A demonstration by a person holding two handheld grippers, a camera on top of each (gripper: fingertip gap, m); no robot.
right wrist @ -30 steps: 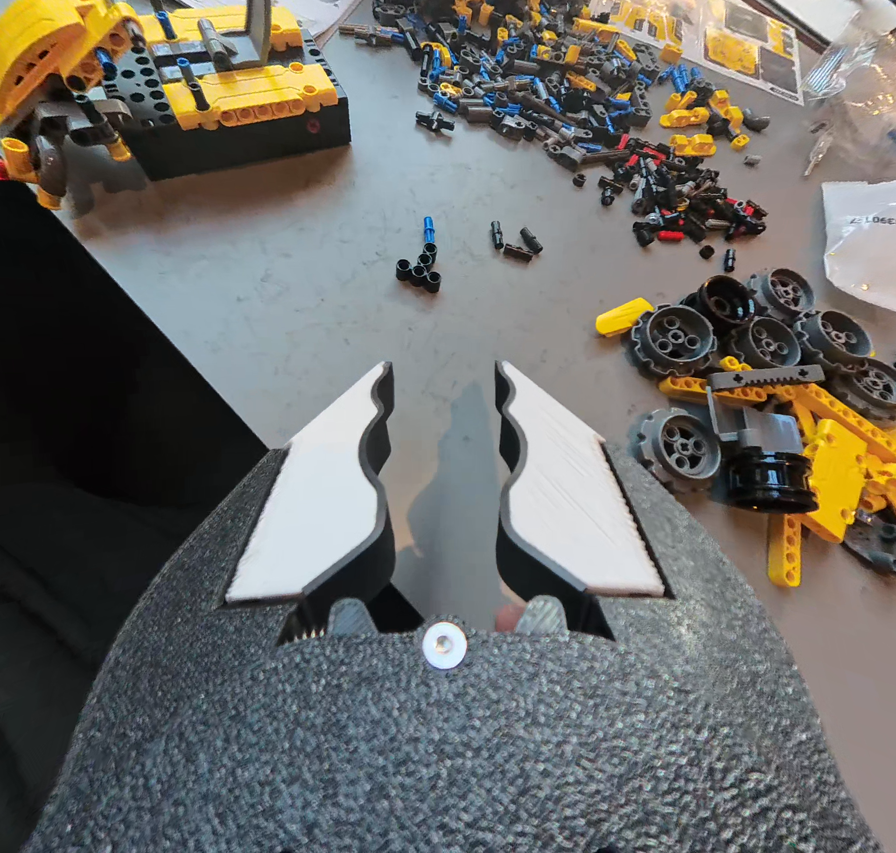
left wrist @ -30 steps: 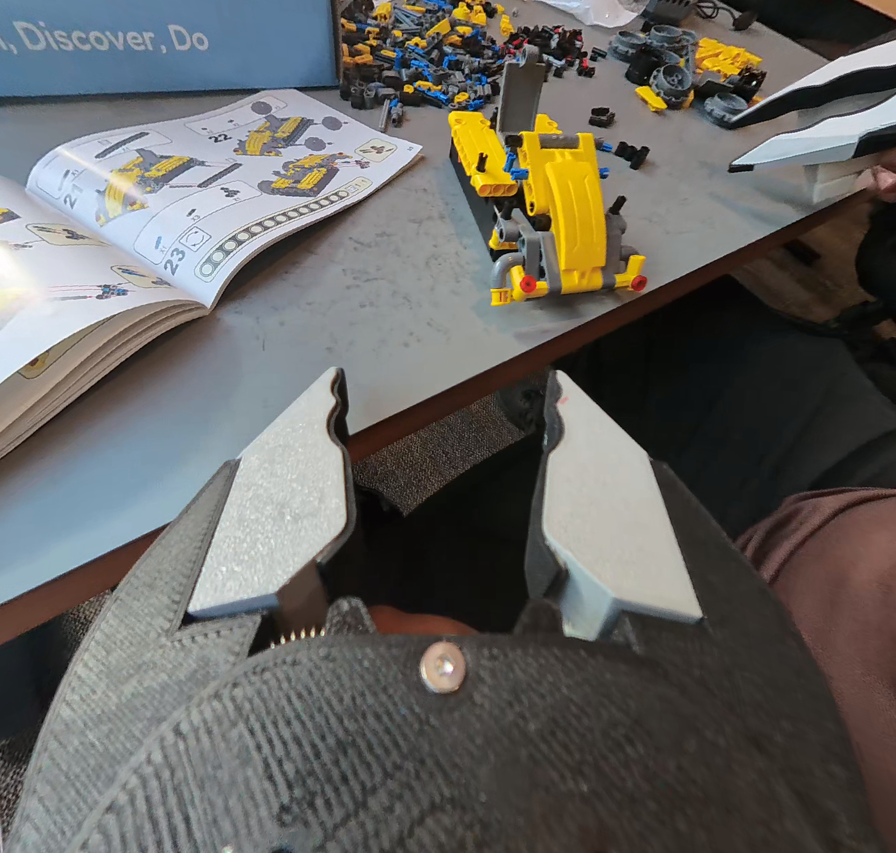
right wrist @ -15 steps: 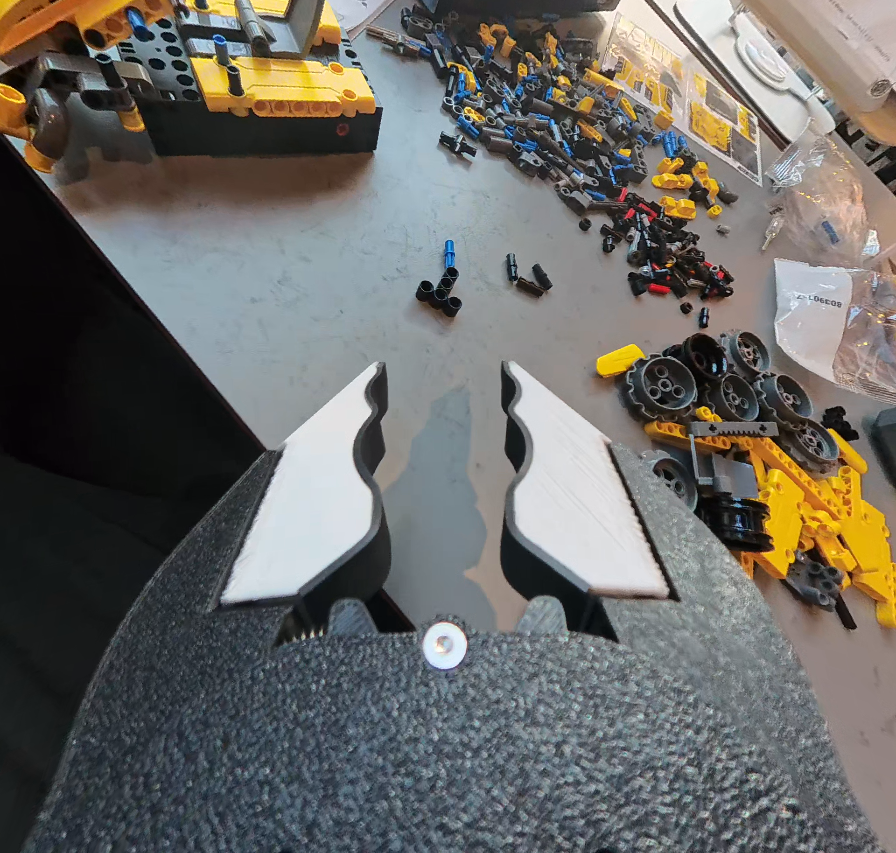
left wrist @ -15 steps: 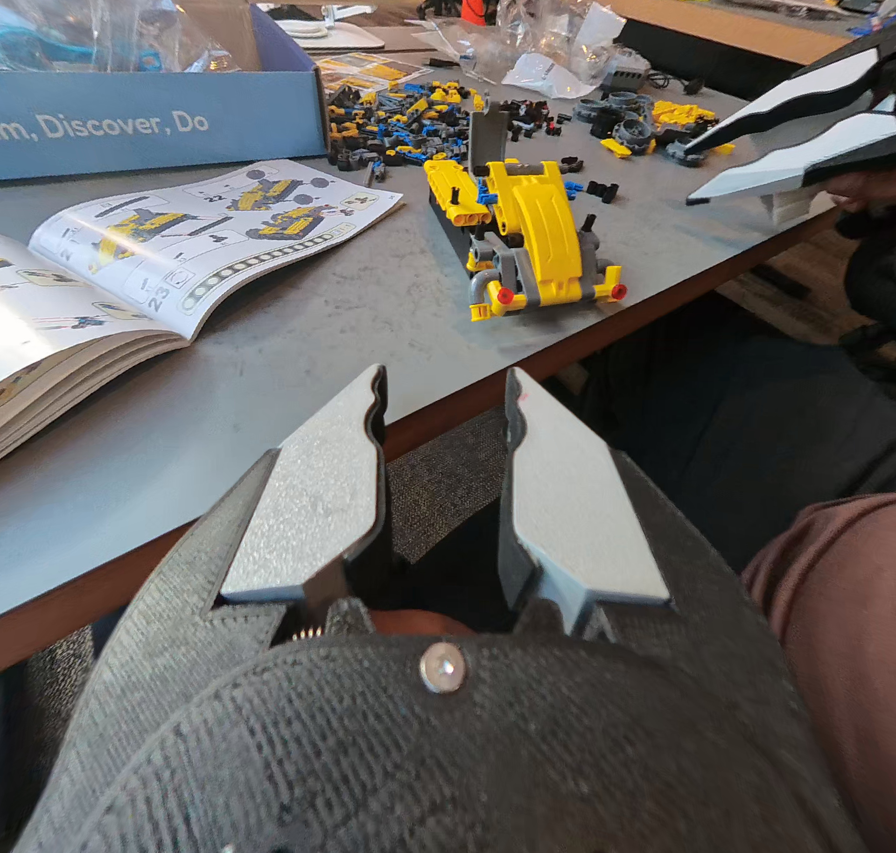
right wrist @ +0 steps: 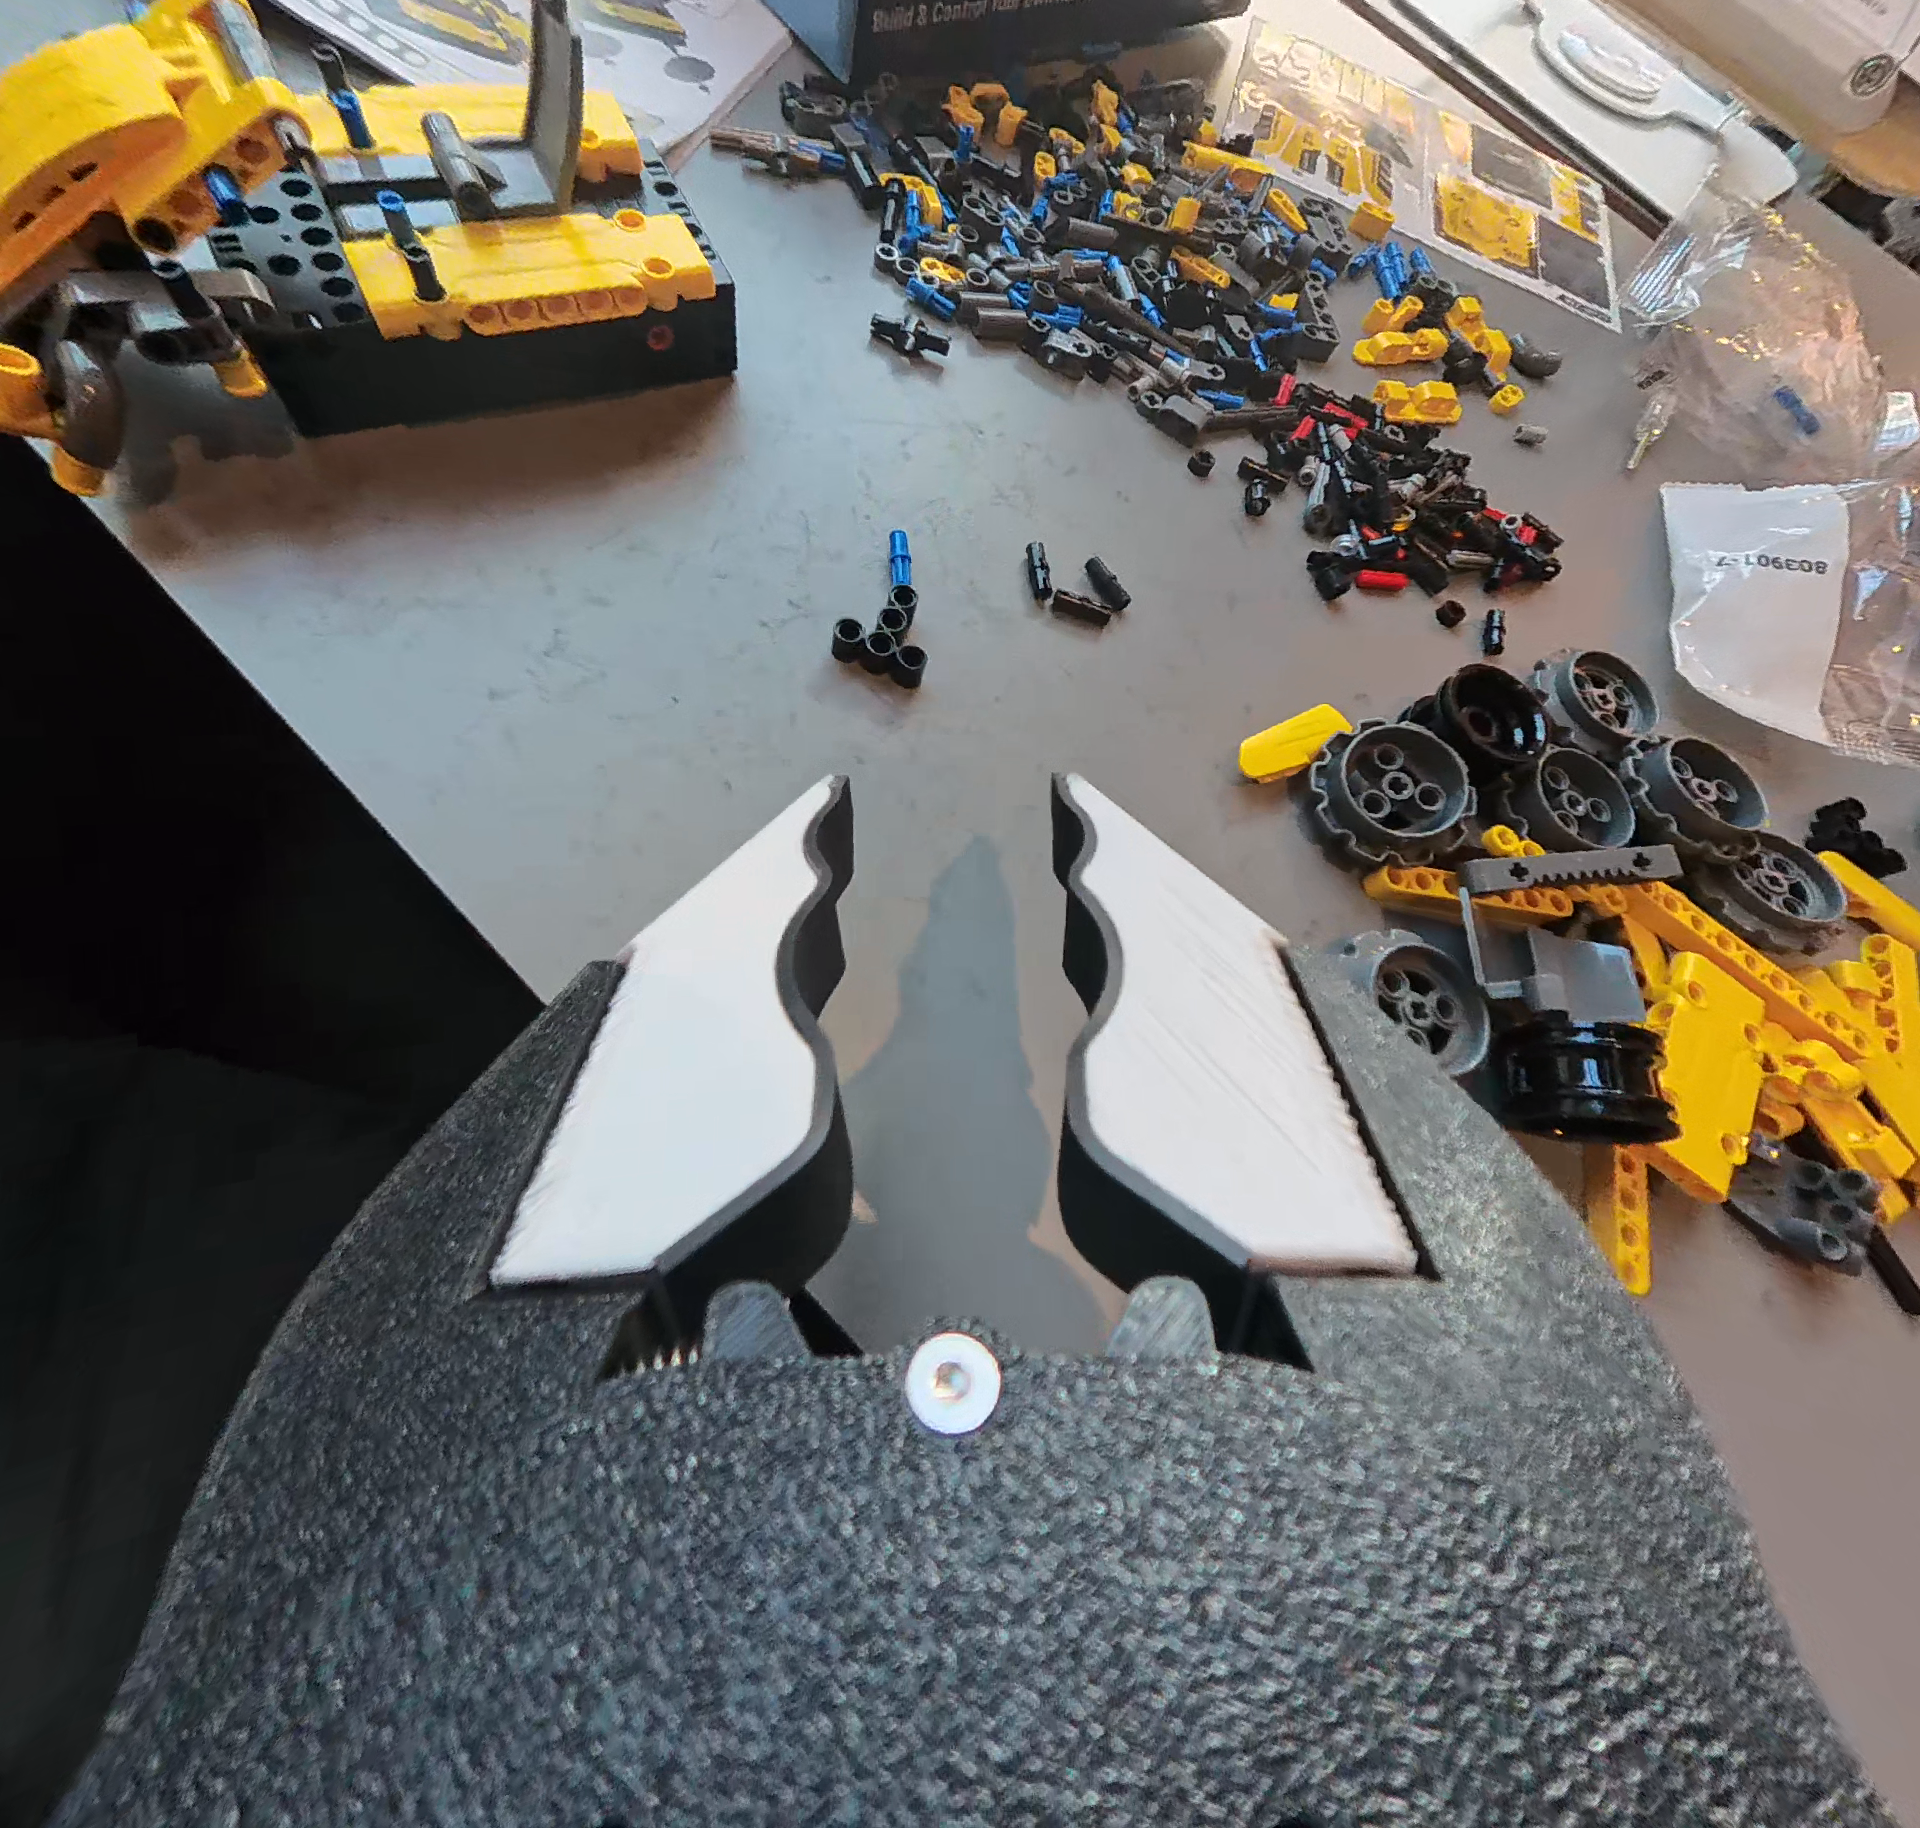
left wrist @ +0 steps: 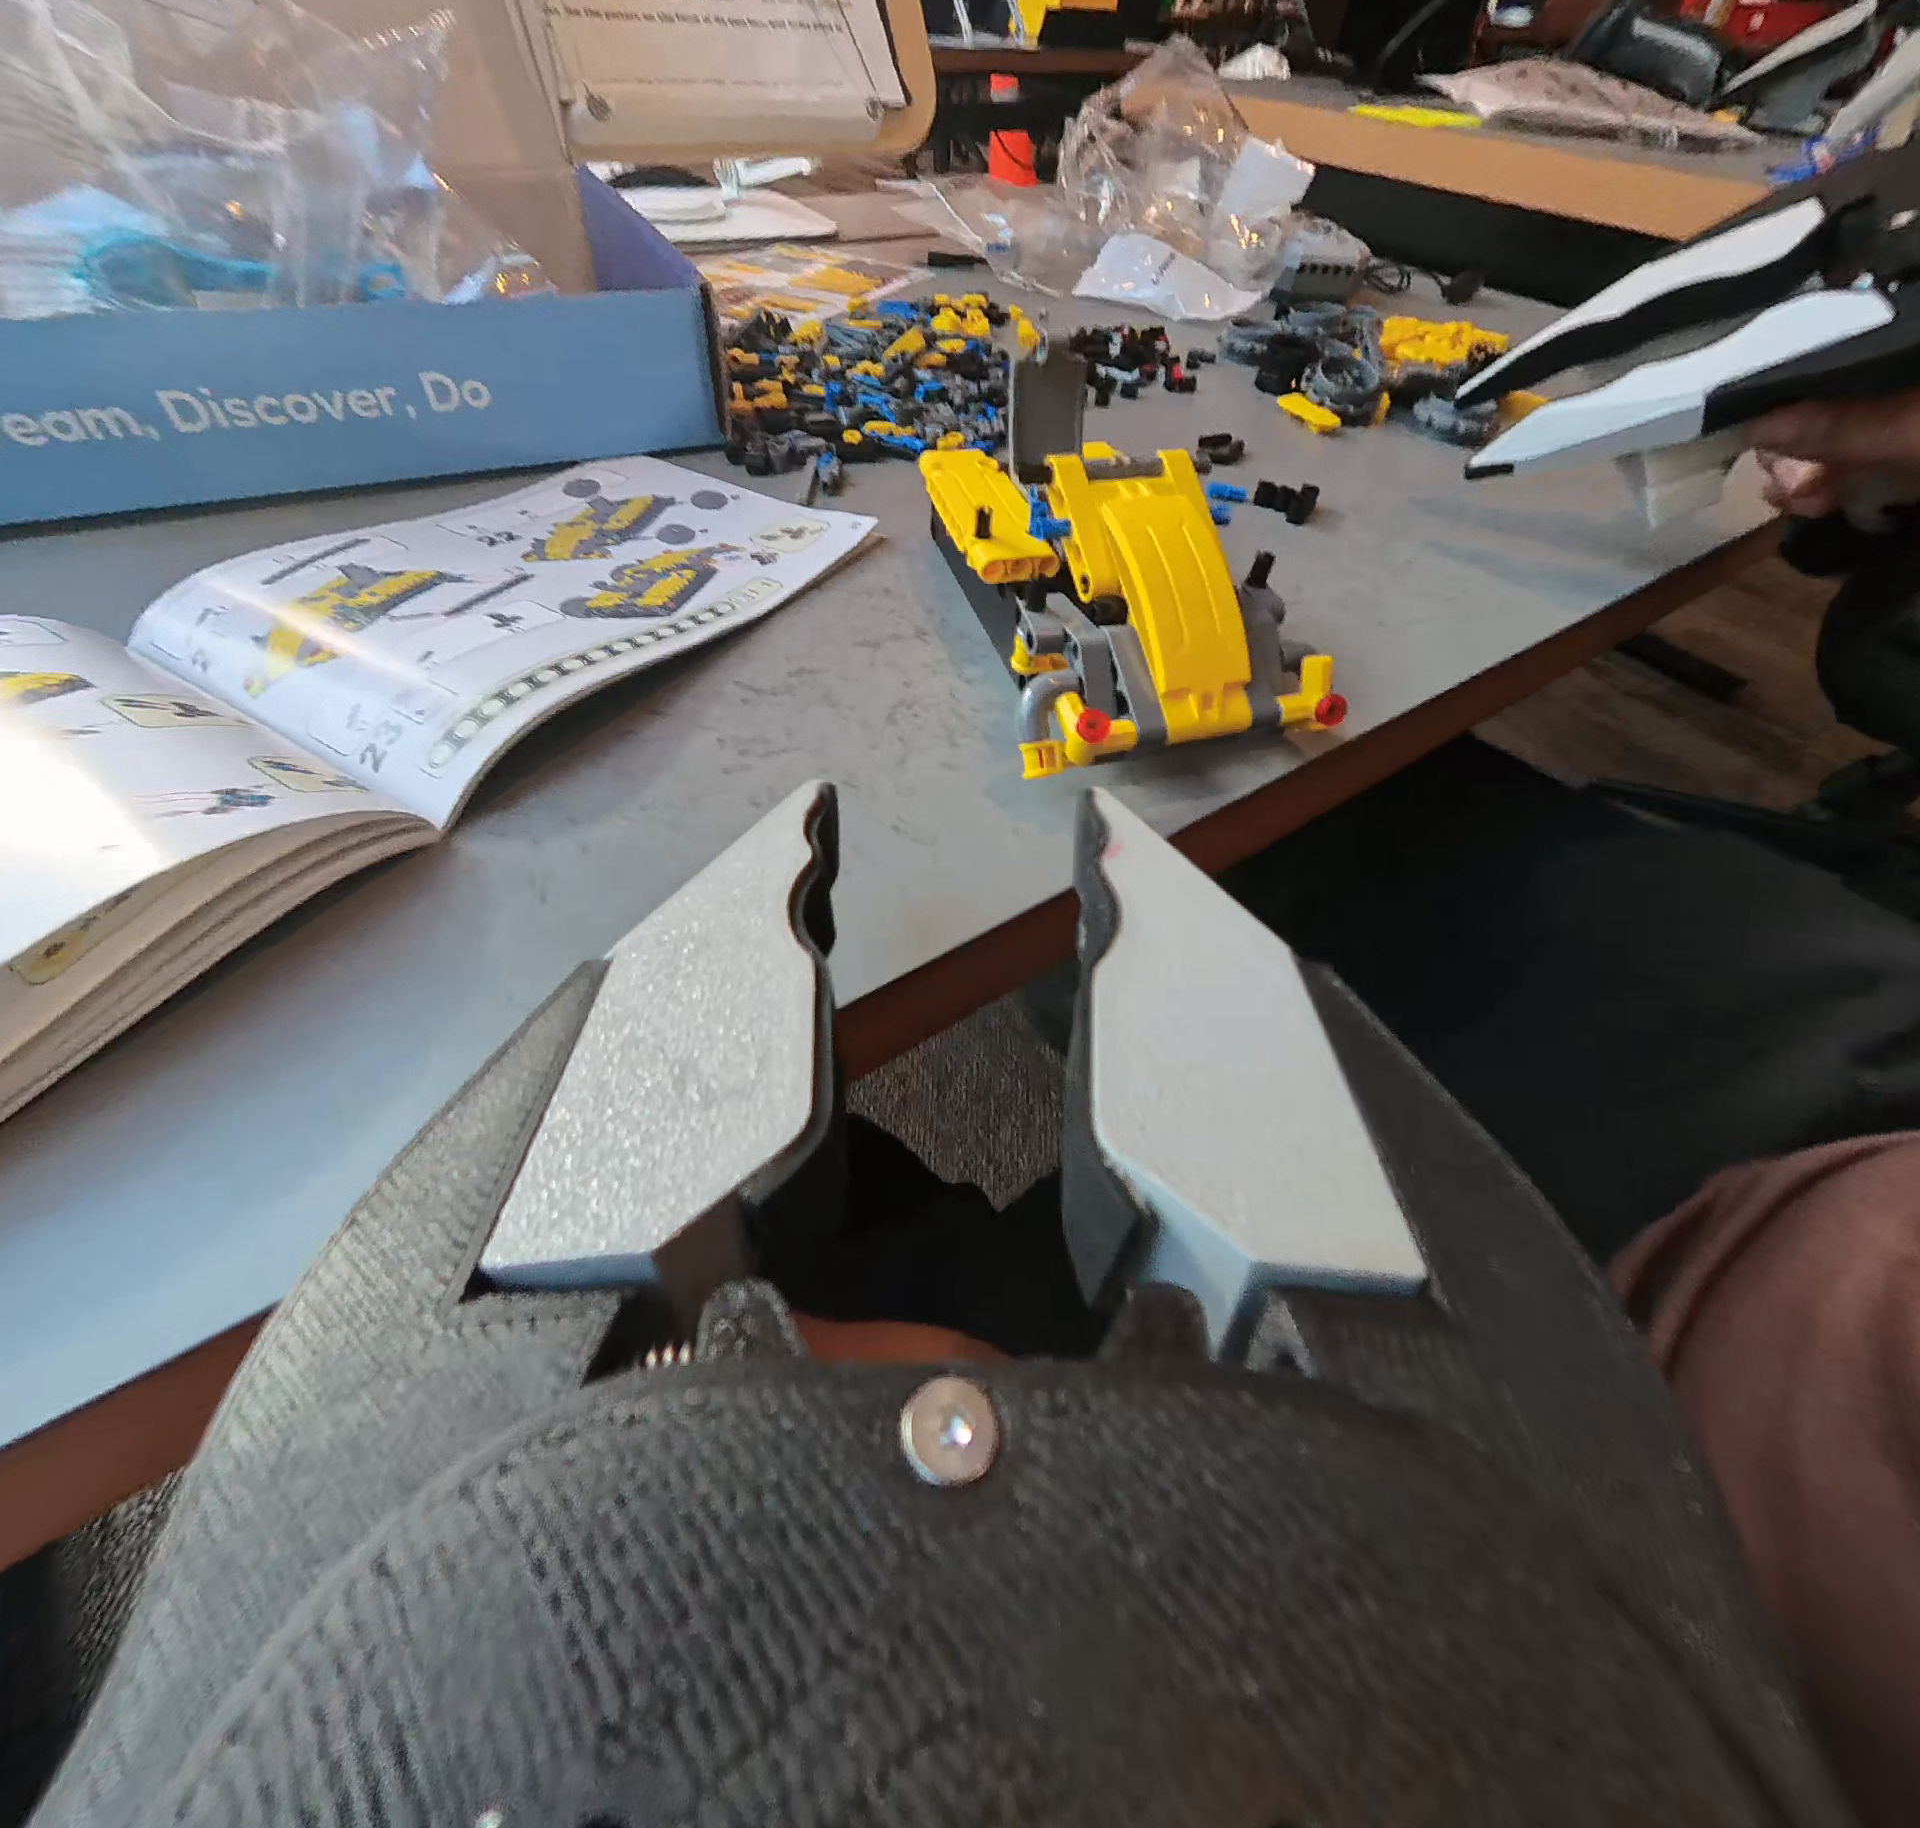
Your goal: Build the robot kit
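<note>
**Two empty grippers at the edge of a parts-strewn surface**

The left gripper [left wrist: 951,822] hangs over the near edge of the grey surface [left wrist: 727,802], its fingers [left wrist: 707,1030] parted by a moderate gap with nothing between them. Just ahead of it stands a half-built yellow and black brick vehicle [left wrist: 1132,604], nose toward the edge. To the left lies an open instruction booklet [left wrist: 395,656], and behind that a blue cardboard box [left wrist: 343,396] with clear bags inside.

The right gripper [right wrist: 951,807] hovers above a bare patch of the same surface [right wrist: 582,594], fingers [right wrist: 707,1030] likewise apart and empty. Nearest on its right lies a cluster of grey and black wheels [right wrist: 1558,791] on yellow beams [right wrist: 1766,1040]. A little ahead sit a small black connector [right wrist: 881,640] with a blue pin [right wrist: 898,557] and three loose black pins [right wrist: 1081,589]. Farther on spreads a heap of small blue, black, yellow and red parts [right wrist: 1174,272]. The vehicle [right wrist: 364,251] sits at far left, a sticker sheet [right wrist: 1455,189] and clear plastic bags [right wrist: 1787,552] at right.
</note>
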